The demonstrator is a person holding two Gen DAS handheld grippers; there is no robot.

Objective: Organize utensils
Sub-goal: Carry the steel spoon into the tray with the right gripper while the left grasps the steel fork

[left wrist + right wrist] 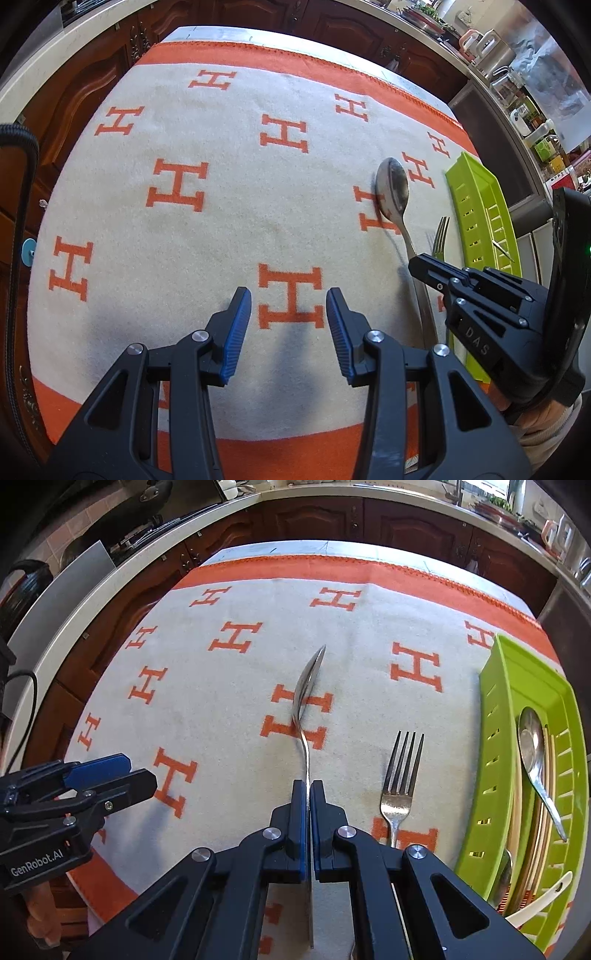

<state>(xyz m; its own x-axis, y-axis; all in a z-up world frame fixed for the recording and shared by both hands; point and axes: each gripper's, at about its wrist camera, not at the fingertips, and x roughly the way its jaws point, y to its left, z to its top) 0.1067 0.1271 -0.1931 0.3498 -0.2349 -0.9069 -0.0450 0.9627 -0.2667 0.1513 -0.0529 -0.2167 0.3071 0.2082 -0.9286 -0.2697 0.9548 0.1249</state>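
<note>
right fingers (307, 794) pinch only the spoon (308, 686) handle's thin edge, so i fear it twisting loose before the tray (495, 701); left fingers (288, 317) hang half-open, empty.

A cream blanket (229, 716) with orange H motifs and an orange border covers the surface; dark wooden cabinet doors (417, 531) run behind it, under a pale countertop (110, 579); a black cable (22, 681) hangs at the left edge; jars and containers (517, 88) crowd the countertop at the far right.
</note>
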